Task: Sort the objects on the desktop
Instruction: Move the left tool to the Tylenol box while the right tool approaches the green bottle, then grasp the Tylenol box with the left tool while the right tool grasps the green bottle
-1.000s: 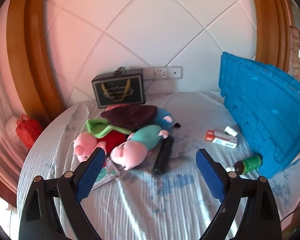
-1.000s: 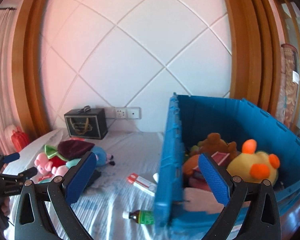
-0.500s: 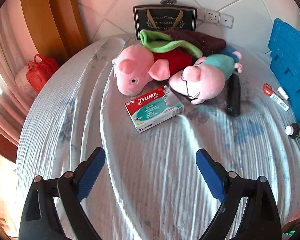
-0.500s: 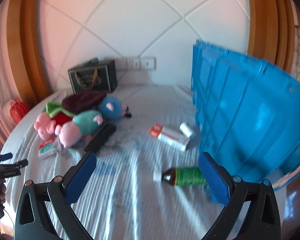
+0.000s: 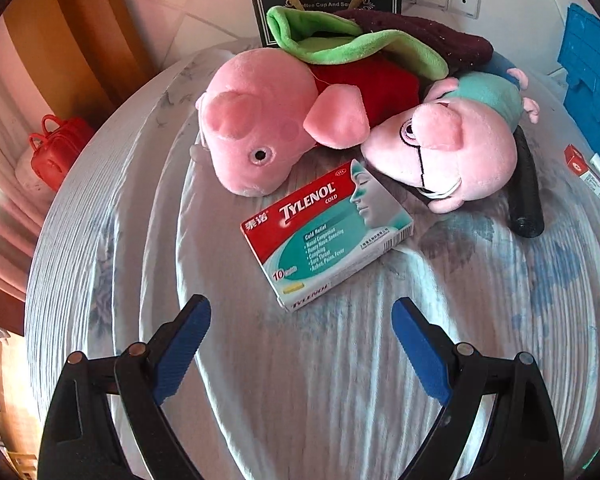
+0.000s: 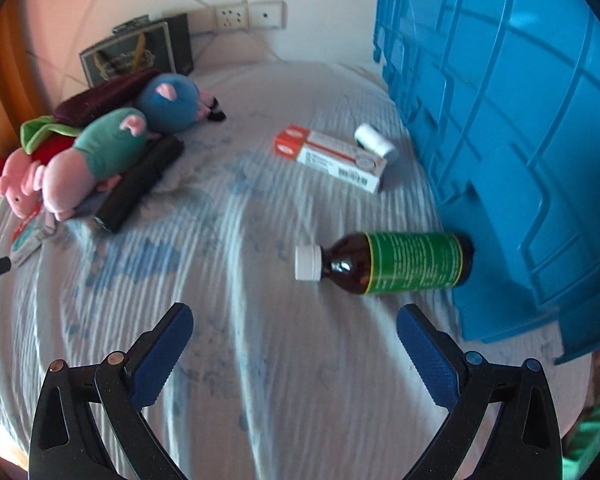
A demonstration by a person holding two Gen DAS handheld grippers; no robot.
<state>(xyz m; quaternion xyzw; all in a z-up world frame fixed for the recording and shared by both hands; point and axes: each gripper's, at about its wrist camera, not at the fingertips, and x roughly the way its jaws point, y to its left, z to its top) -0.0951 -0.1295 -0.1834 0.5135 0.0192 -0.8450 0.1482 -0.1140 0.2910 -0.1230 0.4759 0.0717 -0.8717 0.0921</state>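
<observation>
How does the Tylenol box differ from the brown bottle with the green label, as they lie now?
The Tylenol box is flat, red, teal and white card; the brown bottle is round, dark, with a white cap. The box lies just below the two pink plush pigs; the bottle's base is at the blue crate. The box is ahead of the open left gripper, the bottle ahead of the open right gripper. Both rest on the bedsheet, ungripped.

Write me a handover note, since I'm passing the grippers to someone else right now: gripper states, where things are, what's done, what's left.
Left gripper: open, empty, above the Tylenol box.
Right gripper: open, empty, near the brown bottle lying on its side against the blue crate.
On the cloth: two pink pig plushes, blue plush, long red-and-white box, white cylinder, black object.
Done: nothing that these views show.
Left: all of these are yet to be sorted.
</observation>
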